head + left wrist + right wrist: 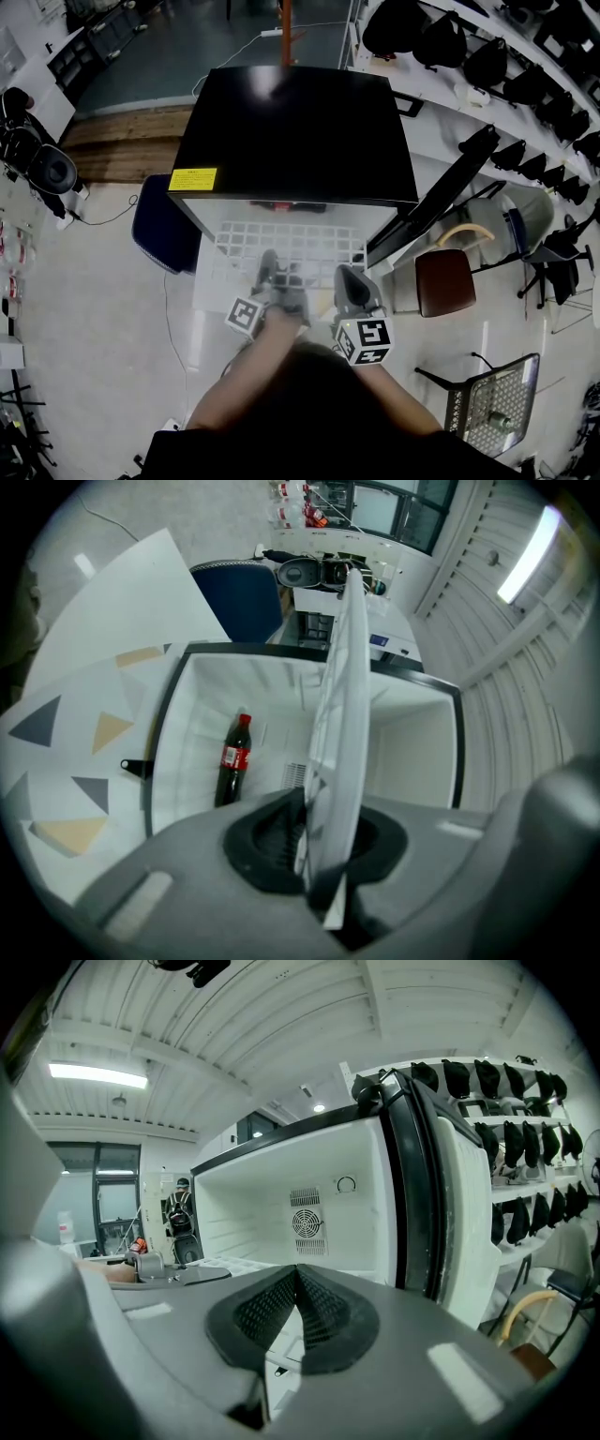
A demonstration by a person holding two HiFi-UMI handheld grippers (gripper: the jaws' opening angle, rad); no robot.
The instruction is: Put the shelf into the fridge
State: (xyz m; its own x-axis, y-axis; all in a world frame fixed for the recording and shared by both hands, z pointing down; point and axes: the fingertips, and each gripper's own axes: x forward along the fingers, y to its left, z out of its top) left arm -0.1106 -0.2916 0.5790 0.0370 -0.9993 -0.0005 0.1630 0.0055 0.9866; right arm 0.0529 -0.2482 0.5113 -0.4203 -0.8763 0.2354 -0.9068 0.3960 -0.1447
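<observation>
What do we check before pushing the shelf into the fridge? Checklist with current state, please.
1. Fridge door open: ok, it is swung wide to the person's right.
2. Left gripper on the shelf: ok, the shelf's edge sits between its pads.
3. Right gripper supporting the shelf: not ok, its jaws are together with nothing between them.
4. Shelf at the fridge opening: ok, it is held level in front of it.
5. Path inside: likely ok, the cola bottle lies apart from the shelf's plane.
6. Shelf lined up with the side rails: cannot tell.
</observation>
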